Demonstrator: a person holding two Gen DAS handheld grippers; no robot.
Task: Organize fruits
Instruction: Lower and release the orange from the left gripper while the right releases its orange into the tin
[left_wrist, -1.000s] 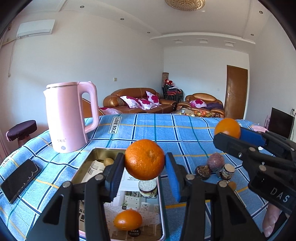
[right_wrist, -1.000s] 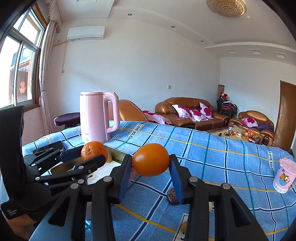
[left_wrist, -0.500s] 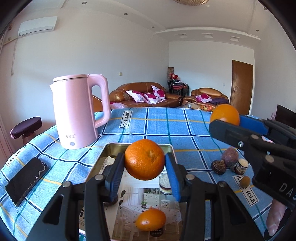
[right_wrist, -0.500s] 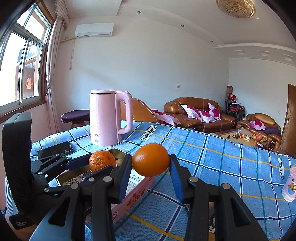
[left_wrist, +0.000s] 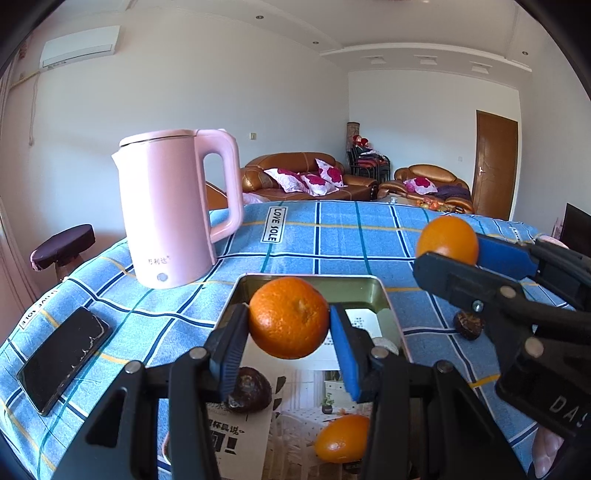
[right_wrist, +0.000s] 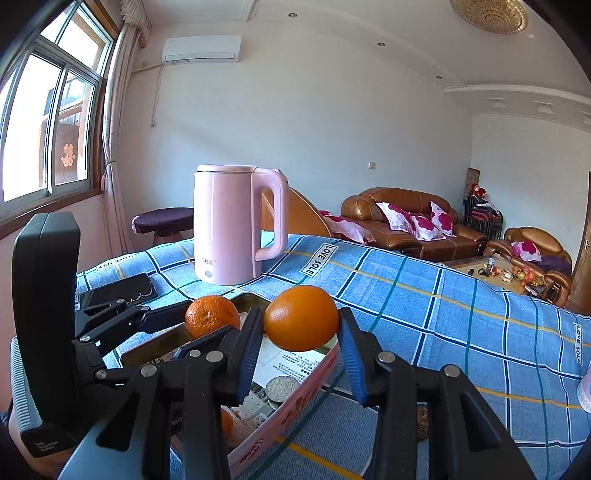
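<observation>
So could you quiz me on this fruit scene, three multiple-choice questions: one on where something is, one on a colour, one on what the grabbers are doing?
1. Where does the phone lie?
A. in the tin
B. on the blue cloth, beside the kettle
C. on the sofa

2. What colour is the kettle?
A. pink
B. green
C. black

3. What is the left gripper doing?
A. hanging open
B. gripping a phone
C. gripping an orange

Answers: B, it lies flat on the checked cloth; A, its body and handle are pink; C, both pads press the orange above the tin.
</observation>
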